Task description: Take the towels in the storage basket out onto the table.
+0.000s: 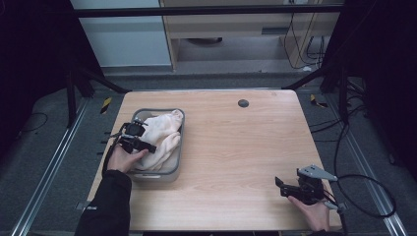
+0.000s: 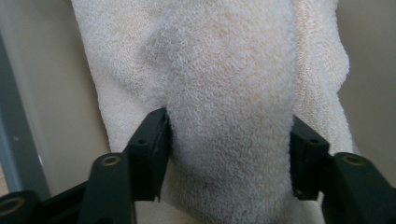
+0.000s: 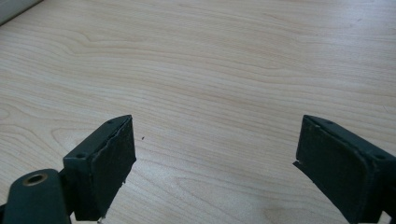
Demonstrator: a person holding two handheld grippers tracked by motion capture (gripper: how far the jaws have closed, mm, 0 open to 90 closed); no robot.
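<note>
Our left hand-held gripper [image 2: 229, 140] pinches a towel [image 2: 224, 93] in the grey bin [image 1: 179, 147].
Both pads seem pressed into a thick fold between them; our right hand-held gripper [image 3: 215, 158] gapes open, empty, over bare surface [image 3: 224, 60].

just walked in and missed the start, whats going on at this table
A person holds a hand-held gripper in each hand. The left hand-held gripper is down in a grey bin on the table's left side, its jaws on either side of a fold of the cream towel and pressing on it. The right hand-held gripper rests open over bare wood at the near right, holding nothing.
</note>
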